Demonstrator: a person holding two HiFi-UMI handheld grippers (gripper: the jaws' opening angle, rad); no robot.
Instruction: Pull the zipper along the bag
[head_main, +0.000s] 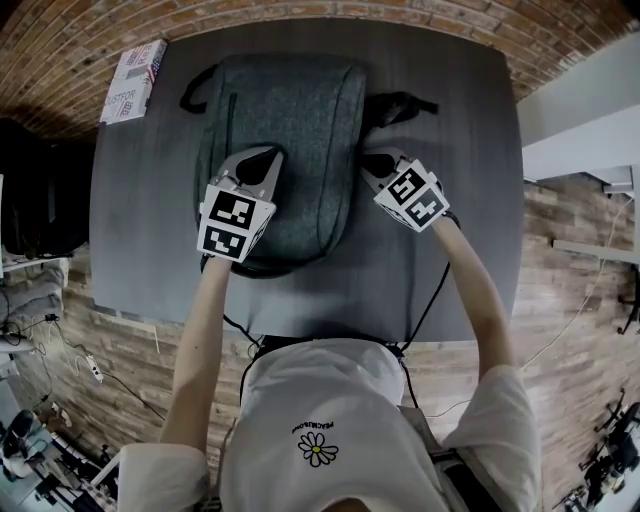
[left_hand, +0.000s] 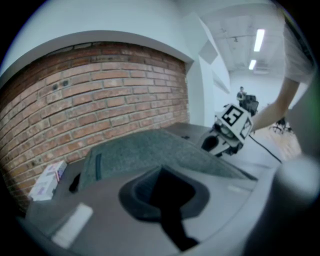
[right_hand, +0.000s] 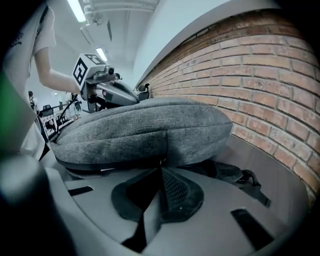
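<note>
1. The grey bag (head_main: 300, 110) lies on the dark table (head_main: 460, 240) at my 12 o'clock.
2. My left gripper (head_main: 262, 160) is shut and empty, over the bag's 8 o'clock side.
3. My right gripper (head_main: 376, 166) pinches the small zipper pull (right_hand: 161, 161) at the bag's 4 o'clock edge.

the left gripper (head_main: 266, 154) hid the near left corner of the bag (head_main: 295, 120). at the bag's side seam, whether the closed right gripper (right_hand: 161, 165) pinched anything was too small to tell. print on the box (head_main: 133, 80) left of the bag was blurred.
</note>
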